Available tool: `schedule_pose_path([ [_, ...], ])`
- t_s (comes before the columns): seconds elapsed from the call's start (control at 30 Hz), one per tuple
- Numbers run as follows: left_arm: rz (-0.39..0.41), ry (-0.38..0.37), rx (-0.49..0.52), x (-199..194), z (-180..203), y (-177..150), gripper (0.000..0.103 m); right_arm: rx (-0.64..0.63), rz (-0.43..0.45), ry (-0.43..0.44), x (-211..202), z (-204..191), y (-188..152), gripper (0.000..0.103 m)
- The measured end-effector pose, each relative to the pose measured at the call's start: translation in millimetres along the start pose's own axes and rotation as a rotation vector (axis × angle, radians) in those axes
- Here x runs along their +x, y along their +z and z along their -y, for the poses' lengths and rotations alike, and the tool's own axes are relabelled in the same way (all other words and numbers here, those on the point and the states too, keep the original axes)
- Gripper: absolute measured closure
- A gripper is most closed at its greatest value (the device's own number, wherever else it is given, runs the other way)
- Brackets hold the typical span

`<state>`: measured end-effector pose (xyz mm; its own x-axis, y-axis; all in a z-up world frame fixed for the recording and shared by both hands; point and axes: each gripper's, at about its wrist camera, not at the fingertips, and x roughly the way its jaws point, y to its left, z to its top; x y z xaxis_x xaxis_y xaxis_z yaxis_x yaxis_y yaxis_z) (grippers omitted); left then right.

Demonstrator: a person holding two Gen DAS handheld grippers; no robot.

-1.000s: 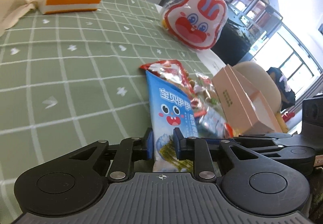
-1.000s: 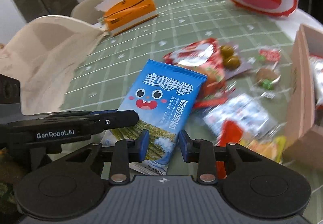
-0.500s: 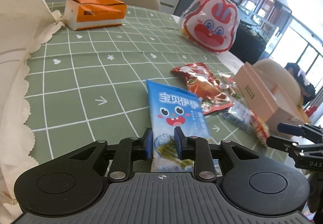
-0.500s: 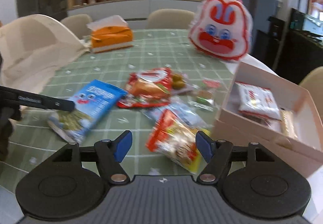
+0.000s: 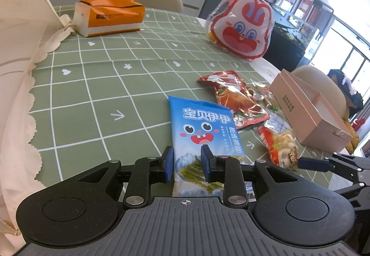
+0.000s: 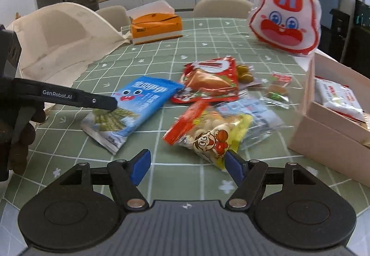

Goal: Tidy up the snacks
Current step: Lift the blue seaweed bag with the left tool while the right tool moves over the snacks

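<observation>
My left gripper (image 5: 187,164) is shut on the near end of a blue seaweed snack bag (image 5: 205,133), which lies on the green checked tablecloth; the bag (image 6: 136,103) and the left gripper's fingers (image 6: 101,103) also show in the right wrist view. My right gripper (image 6: 187,166) is open and empty, just in front of a clear bag of puffed snacks with a cartoon boy (image 6: 208,133). A red snack bag (image 6: 211,80) and several small wrapped sweets lie behind. A pink open box (image 6: 333,126) with packets inside stands at the right.
A rabbit-face bag (image 6: 286,18) stands at the back right. An orange tissue box (image 6: 155,27) sits at the back. A cream cloth bag (image 6: 60,41) lies at the left. Chairs stand beyond the table. The table edge is close to both grippers.
My right gripper has let go of the blue bag, opened wide and moved right, over the puffed snack bag. My left gripper stays shut on the blue bag.
</observation>
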<state>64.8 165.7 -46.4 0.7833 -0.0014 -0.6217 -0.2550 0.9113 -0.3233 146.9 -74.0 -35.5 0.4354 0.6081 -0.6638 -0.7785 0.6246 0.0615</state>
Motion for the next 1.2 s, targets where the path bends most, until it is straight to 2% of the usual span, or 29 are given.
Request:
schedule_pose_path([
  [0.1,0.005,0.007,0.014,-1.7,1.3,0.7,0.072,-0.023,-0.005,-0.027,6.4,-10.8,3.4,0.032],
  [0.27,0.033,0.053,0.037,-7.5,3.8,1.9,0.074,-0.025,0.002,-0.015,4.5,-14.0,4.1,0.032],
  [0.4,0.023,0.048,0.061,-5.2,7.9,1.6,0.074,-0.024,0.064,-0.087,-6.6,-0.2,9.4,0.029],
  [0.47,0.021,0.057,0.083,-3.6,11.3,0.7,0.074,-0.013,0.083,-0.103,-6.0,11.6,14.2,0.022],
  [0.6,0.021,0.067,0.095,-2.7,12.8,-0.6,0.074,0.032,0.071,-0.118,10.6,33.2,21.8,0.021],
  [0.73,0.021,0.063,0.097,-3.4,12.2,-1.3,0.074,0.082,0.057,-0.069,21.6,37.3,19.2,0.023],
  [0.77,0.021,0.061,0.099,-3.4,11.8,-1.1,0.074,0.085,0.059,-0.051,20.6,35.2,18.5,0.030],
  [0.83,0.020,0.056,0.103,-2.8,11.4,-1.2,0.074,0.075,0.051,-0.009,17.7,28.2,17.0,0.037],
  [0.93,0.014,0.027,0.116,-2.5,12.1,-1.5,0.074,0.050,0.039,0.034,11.4,14.7,13.7,0.042],
  [1.07,0.004,-0.013,0.183,-2.3,21.3,-4.9,0.074,0.052,-0.005,0.098,6.5,3.5,2.7,0.042],
  [1.2,-0.013,-0.057,0.272,-4.1,35.2,-11.0,0.073,0.060,0.005,0.094,-2.0,2.7,-8.2,0.042],
])
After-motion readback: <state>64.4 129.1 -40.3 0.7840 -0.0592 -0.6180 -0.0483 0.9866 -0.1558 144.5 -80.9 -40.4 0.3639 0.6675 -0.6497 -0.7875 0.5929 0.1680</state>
